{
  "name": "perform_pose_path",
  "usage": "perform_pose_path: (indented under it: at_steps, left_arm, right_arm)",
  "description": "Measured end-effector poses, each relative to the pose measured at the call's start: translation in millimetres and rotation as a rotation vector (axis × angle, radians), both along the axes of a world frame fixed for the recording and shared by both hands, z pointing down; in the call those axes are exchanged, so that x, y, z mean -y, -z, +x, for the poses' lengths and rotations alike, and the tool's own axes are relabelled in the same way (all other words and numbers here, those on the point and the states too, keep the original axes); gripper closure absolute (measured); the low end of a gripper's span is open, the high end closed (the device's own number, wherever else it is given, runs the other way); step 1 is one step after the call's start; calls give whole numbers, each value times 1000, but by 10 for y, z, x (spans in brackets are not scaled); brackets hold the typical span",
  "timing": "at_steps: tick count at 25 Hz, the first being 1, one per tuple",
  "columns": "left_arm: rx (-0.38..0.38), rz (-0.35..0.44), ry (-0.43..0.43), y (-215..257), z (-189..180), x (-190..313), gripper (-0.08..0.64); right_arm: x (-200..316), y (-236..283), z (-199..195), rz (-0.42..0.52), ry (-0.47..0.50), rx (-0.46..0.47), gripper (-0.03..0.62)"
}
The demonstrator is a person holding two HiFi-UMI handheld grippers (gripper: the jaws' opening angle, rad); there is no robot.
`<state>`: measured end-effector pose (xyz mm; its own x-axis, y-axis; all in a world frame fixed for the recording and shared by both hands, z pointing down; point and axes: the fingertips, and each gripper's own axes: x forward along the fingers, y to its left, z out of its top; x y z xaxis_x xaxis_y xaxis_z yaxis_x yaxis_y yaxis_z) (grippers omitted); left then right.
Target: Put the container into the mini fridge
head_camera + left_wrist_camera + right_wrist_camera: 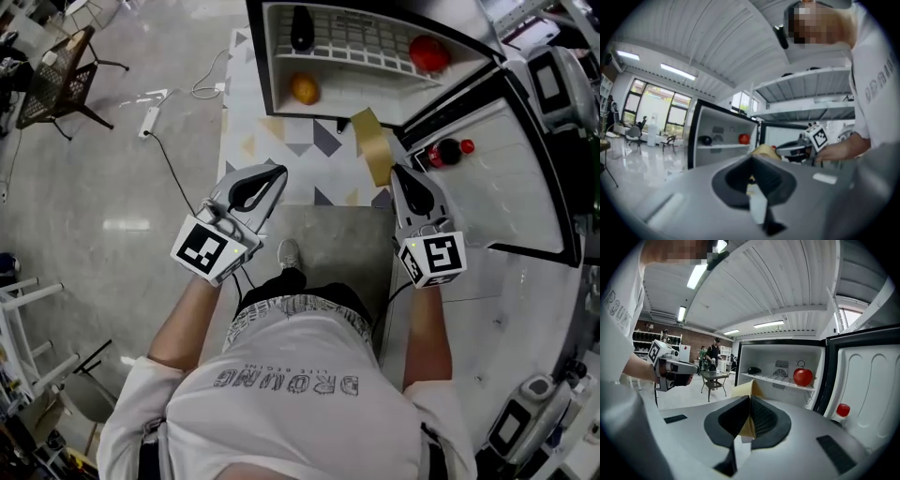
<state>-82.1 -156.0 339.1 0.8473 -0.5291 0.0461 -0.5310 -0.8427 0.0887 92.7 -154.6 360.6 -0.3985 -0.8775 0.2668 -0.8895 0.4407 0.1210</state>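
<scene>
Tan and thin-walled, the container (373, 145) is pinched by its edge in the closed jaws of the right gripper (397, 174) — the right gripper view shows the tan wall sandwiched between them. It hangs outside the open mini fridge (347, 80), just before its lower edge, above a patterned mat (281, 141). The left gripper (278, 172) is off to the side, jaws pressed together with nothing between them. Inside the fridge a red fruit (428, 53) and a black object (301, 28) sit on the wire shelf (356, 42); an orange fruit (304, 89) lies below — a red-capped bottle (448, 150) stands in the door (506, 178)
</scene>
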Motion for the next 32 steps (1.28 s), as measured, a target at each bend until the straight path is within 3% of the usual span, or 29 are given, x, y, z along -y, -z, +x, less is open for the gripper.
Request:
perform_pose_path:
  at_steps: [13, 28, 32]
  left_arm:
    - [34, -33, 10, -323, 59, 447, 554]
    - [90, -74, 110, -757, 398, 754, 554]
    - [74, -75, 140, -797, 458, 819, 554]
  right_arm:
    - [770, -451, 22, -44, 7, -97, 581]
    - [1669, -1028, 115, -58, 92, -254, 581]
    - [1868, -1103, 145, -41, 96, -324, 581]
